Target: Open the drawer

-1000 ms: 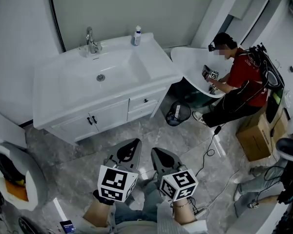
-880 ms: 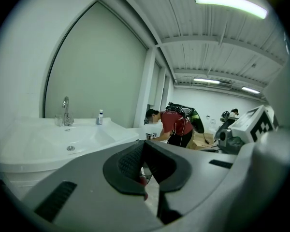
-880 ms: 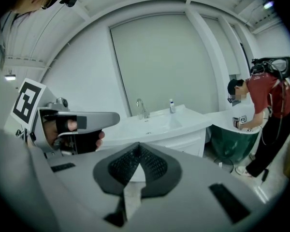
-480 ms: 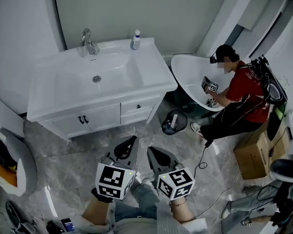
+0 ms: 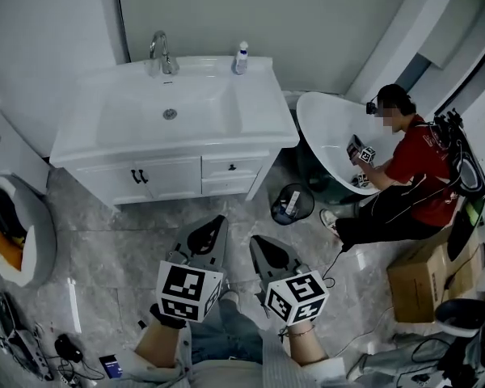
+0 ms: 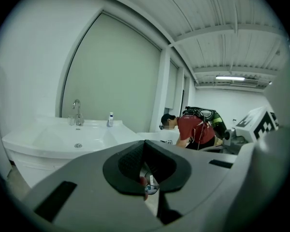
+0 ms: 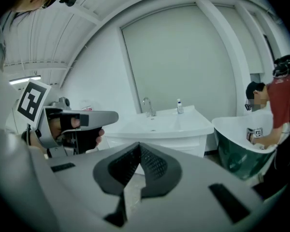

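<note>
The drawer (image 5: 230,168) sits shut in the white vanity cabinet (image 5: 158,180), just above the middle of the head view, with a dark knob on its front and two doors to its left. The left gripper (image 5: 208,239) and right gripper (image 5: 268,257) are low in the centre, side by side. Each has its jaws pressed together on nothing and points toward the cabinet. Grey marble floor (image 5: 145,241) lies between them and the drawer. A black wastebasket (image 5: 292,204) stands just right of the cabinet's corner. Beyond it, a person in red (image 5: 412,168) crouches at a white bathtub (image 5: 327,132). A faucet (image 5: 159,53) and a bottle (image 5: 241,57) stand on the sink top.
</note>
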The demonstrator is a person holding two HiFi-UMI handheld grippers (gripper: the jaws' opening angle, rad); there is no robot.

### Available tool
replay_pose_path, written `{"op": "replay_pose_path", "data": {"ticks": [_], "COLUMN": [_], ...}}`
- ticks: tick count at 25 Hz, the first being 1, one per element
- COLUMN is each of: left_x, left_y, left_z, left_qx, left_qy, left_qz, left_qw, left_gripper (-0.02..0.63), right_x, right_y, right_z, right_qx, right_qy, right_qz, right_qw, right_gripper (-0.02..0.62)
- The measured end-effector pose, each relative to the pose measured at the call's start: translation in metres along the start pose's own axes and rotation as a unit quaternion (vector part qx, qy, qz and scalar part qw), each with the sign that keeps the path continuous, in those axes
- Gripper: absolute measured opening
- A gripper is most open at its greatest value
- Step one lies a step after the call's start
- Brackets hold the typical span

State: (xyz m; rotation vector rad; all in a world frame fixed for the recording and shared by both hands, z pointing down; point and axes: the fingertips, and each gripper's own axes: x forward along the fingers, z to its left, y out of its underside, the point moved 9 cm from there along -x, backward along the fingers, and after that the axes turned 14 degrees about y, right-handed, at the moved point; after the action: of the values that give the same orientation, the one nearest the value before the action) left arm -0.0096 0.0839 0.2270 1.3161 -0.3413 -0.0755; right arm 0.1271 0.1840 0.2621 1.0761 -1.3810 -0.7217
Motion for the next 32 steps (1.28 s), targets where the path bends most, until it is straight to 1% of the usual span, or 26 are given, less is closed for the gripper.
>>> {"op": "replay_pose_path", "data": {"ticks": [7, 14, 17, 26, 32], "left_x": [0.02, 0.053, 0.07, 0.111, 0.129], "left_y": [0.012, 0.016, 0.013, -0.01, -0.022], "left_z": [0.0, 0.025, 0.04, 0.109, 0.147], "left_qx": [-0.014, -0.034, -0.035, -0.034, -0.036], "left_qy": [-0.021, -0.044, -0.051, -0.07, -0.075], "left_qz": [0.017, 0.021, 0.019, 0.016, 0.01], "left_qw": [0.9995, 0.9983, 0.9979, 0.9969, 0.9965], "left_gripper": [0.017, 0.017, 0.017, 0.017, 0.017], "right_x": [0.018, 0.06, 0.085, 0.165, 0.203], "right_y": [0.008, 0.002, -0.005, -0.034, -0.058], "right_z": [-0.02, -0.044, -0.052, -0.063, -0.071], "right_qx": [0.003, 0.003, -0.001, -0.001, -0.007], "right_qy": [-0.021, -0.037, -0.05, -0.058, -0.054], "right_qz": [0.022, 0.043, 0.051, 0.063, 0.058], "right_qw": [1.0, 0.998, 0.997, 0.996, 0.997], "right_gripper": [0.011, 0.011, 0.011, 0.011, 0.011]}}
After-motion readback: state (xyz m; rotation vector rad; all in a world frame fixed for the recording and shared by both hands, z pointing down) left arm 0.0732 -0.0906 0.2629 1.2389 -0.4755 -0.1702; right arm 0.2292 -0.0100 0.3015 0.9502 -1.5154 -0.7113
